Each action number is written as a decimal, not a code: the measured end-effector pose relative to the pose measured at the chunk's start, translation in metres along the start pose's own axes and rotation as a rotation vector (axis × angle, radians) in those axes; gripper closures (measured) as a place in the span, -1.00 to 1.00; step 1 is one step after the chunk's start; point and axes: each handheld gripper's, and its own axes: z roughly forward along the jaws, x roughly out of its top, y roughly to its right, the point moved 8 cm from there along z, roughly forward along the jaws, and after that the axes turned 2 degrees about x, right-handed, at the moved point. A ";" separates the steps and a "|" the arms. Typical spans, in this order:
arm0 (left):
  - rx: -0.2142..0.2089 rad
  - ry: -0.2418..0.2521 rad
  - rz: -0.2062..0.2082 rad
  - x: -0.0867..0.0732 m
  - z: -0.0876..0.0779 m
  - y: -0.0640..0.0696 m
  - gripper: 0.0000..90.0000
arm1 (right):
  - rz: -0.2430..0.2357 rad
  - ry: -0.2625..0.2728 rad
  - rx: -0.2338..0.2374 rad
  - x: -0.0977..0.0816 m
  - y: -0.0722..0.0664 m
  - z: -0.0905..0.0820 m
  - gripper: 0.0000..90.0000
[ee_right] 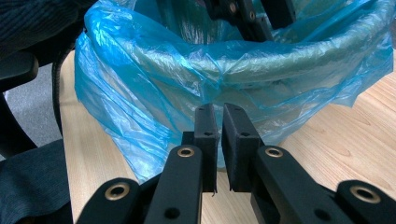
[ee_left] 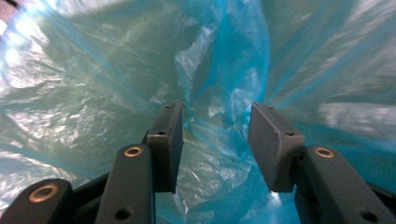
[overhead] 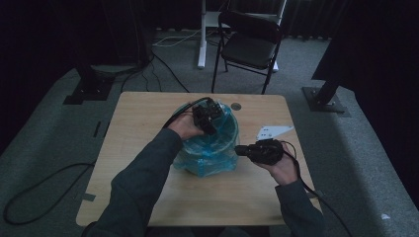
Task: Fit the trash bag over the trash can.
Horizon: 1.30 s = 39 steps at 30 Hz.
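- On the surface (overhead: 148,128), pretty much dead centre, sits a bucket with a blue plastic bag (overhead: 210,148) lining it, the bag's top folded out over the rim and hanging down the outside.
- Left hand-held gripper (overhead: 210,118) is up at about 12 o'clock of the bucket, tipped down into the mouth of the bag. From its own camera the left hand-held gripper (ee_left: 215,140) is released: jaws spread wide, with crinkled bag film (ee_left: 205,60) behind and between them, but the pads aren't pressing on any of it as far as I can see.
- Right hand-held gripper (overhead: 242,149) comes in level from roughly 3 o'clock, tips right at the bag's outer skirt.
- Right gripper view is the clearer one: the right hand-held gripper (ee_right: 219,116) is clenched, jaws nearly together with just a thin slit left. The tips sit right against the bag (ee_right: 140,93) just under the rolled rim. Whether a fold of film is actually pinched in that slit, can't tell, it's too tight and dark in there.
- Small pale plate (overhead: 272,131) lies on the surface at about 2 o'clock from the bucket, near the right hand.
- Black folding chair (overhead: 249,42) stands on the floor past the far edge, at 12 o'clock.
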 end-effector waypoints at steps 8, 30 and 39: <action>0.030 -0.060 0.019 0.001 0.012 0.000 0.18 | 0.001 -0.002 0.002 0.000 0.000 0.000 0.87; 0.027 -0.097 0.017 0.006 0.021 0.003 0.15 | -0.001 0.001 0.002 -0.001 -0.001 -0.001 0.85; 0.042 0.064 -0.040 0.013 -0.005 -0.003 0.17 | 0.003 0.007 -0.001 -0.001 0.000 -0.003 0.81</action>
